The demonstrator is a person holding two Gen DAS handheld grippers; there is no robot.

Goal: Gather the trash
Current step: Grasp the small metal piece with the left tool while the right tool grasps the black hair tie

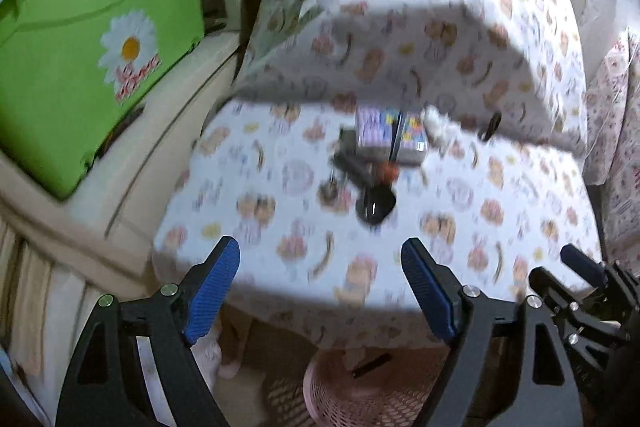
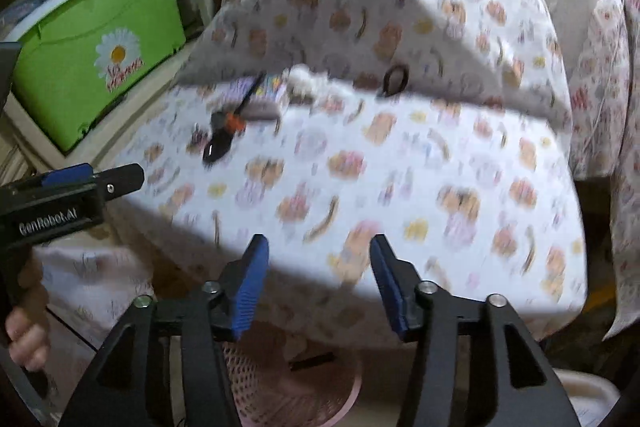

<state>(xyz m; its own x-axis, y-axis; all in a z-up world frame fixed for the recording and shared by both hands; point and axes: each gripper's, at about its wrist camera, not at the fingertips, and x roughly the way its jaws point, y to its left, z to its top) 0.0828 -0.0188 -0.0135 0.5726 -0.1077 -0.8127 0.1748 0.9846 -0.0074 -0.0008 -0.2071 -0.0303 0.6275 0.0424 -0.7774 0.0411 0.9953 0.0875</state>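
My left gripper [image 1: 320, 259] and right gripper [image 2: 319, 255] show black frames, blue ribbed pads [image 1: 210, 291], silver screws and white "GenRobot.AI" lettering.

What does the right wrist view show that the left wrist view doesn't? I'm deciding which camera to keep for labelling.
Only the right wrist view shows the hand holding the left gripper, seen from the side. Only the left wrist view looks along the left gripper's own open jaws. Both show the green box, the patterned cloth, the black spoon, the colourful pack, the white wad, the dark ring and the pink basket below.
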